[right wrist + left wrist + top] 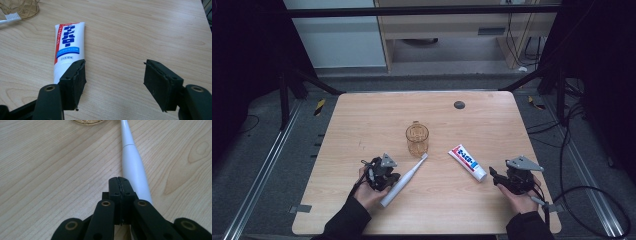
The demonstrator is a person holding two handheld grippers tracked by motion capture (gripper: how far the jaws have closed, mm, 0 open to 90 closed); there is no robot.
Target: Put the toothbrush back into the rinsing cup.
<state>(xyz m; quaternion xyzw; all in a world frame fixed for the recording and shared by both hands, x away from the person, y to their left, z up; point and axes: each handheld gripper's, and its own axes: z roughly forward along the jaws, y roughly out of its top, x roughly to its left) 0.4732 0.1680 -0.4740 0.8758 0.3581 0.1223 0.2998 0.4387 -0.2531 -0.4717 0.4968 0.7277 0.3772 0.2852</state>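
Dark sleeves and two hands at the near edge of the pale wood-grain counter (pixel 362 115). Left tongs (pixel 388 176) pressed fully together on nothing, just beside the white toothbrush (pixel 404 180), lying diagonally toward the amber glass cup (pixel 417 138). Right tongs (pixel 493 174) spread wide, empty, near the cap end of the toothpaste tube (pixel 467 162). Small dark disc (pixel 459 104) near the far edge. Beyond: grey floor, cables, pale wooden furniture, black frame legs.
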